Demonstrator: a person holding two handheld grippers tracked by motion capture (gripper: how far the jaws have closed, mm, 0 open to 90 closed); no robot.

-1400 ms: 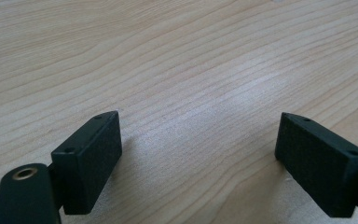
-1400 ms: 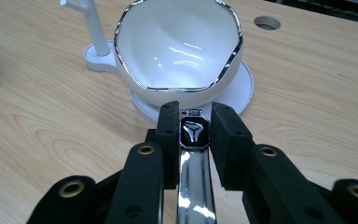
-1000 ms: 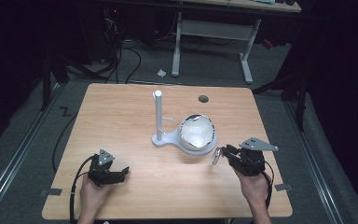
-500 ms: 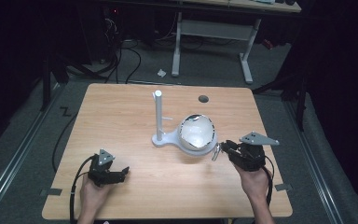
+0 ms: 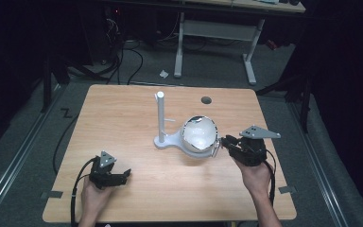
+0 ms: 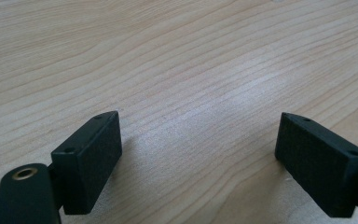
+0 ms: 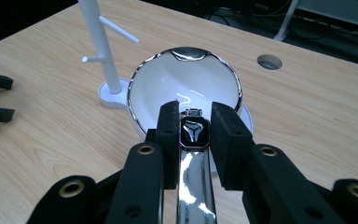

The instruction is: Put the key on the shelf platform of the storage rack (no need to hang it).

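Clamping our right gripper [image 7: 193, 135] on the chrome handle [image 7: 193, 186] of a white, chrome-rimmed cup [image 7: 185, 93] beside the white stand [image 5: 160, 120], we judge it rigid, slick and breakable, best held there, left gripper [image 6: 198, 154] gaping empty.

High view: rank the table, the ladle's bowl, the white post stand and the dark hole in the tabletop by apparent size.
1. table
2. ladle's bowl and white post stand: too alike to rank; the bowl is wider, the stand taller
3. hole
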